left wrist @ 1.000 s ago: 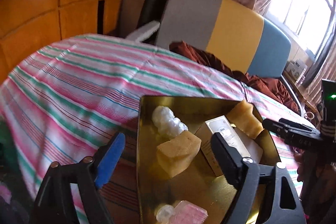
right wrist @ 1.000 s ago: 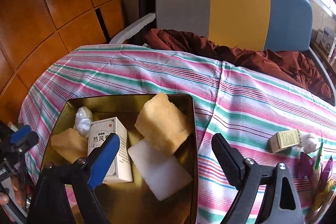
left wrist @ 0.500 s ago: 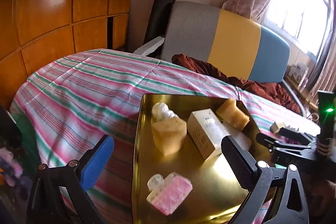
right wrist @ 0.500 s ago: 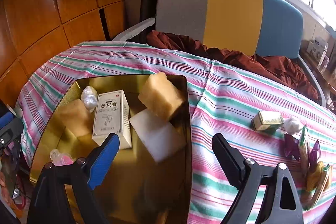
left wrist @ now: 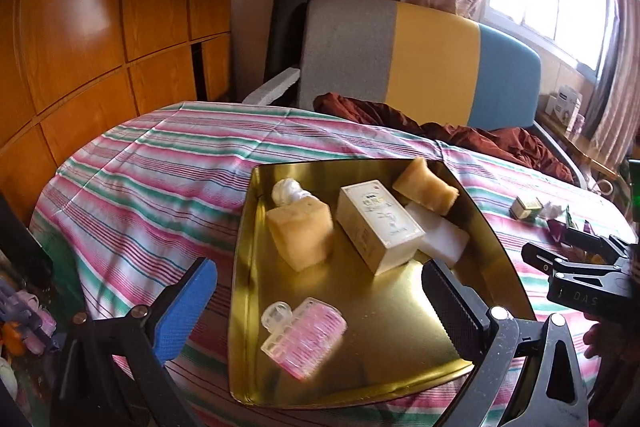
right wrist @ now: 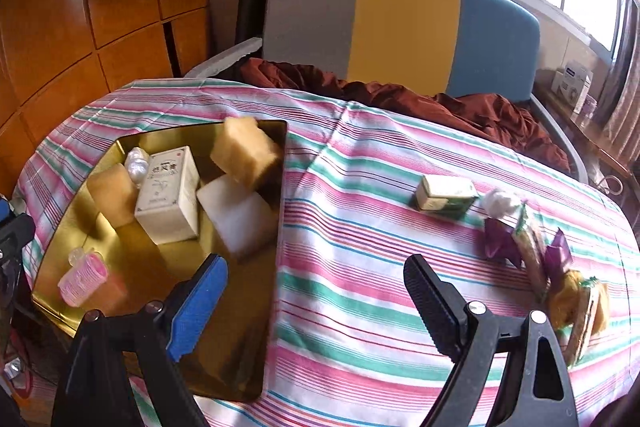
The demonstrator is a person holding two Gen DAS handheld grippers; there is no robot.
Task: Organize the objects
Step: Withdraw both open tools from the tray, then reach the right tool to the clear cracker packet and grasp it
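A gold tray [left wrist: 244, 251] lies on the striped tablecloth [left wrist: 152, 179]. It holds two yellow sponges [left wrist: 302, 233], a cream box [left wrist: 376, 223], a white block [left wrist: 440, 235], a white wrapped lump [left wrist: 286, 189] and a pink ribbed bottle [left wrist: 306, 341] with a clear cap. My left gripper [left wrist: 320, 307] hangs open above the tray's near end, with the pink bottle lying loose below its wide jaws. My right gripper [right wrist: 316, 303] is open over the cloth at the tray [right wrist: 140, 267] right rim, holding nothing. A small green box [right wrist: 446, 193] lies on the cloth further right.
A white ball [right wrist: 500, 203], purple wrappers [right wrist: 500, 243] and snack packets [right wrist: 580, 311] lie at the cloth's right end. A grey, yellow and blue chair back [right wrist: 400, 27] with a brown cloth [right wrist: 440, 107] stands behind. Wooden panels [left wrist: 100, 27] fill the left.
My left gripper has drawn back from the tray and its jaws have widened; the pink bottle now shows whole. My right gripper has shifted right, from over the tray to the cloth.
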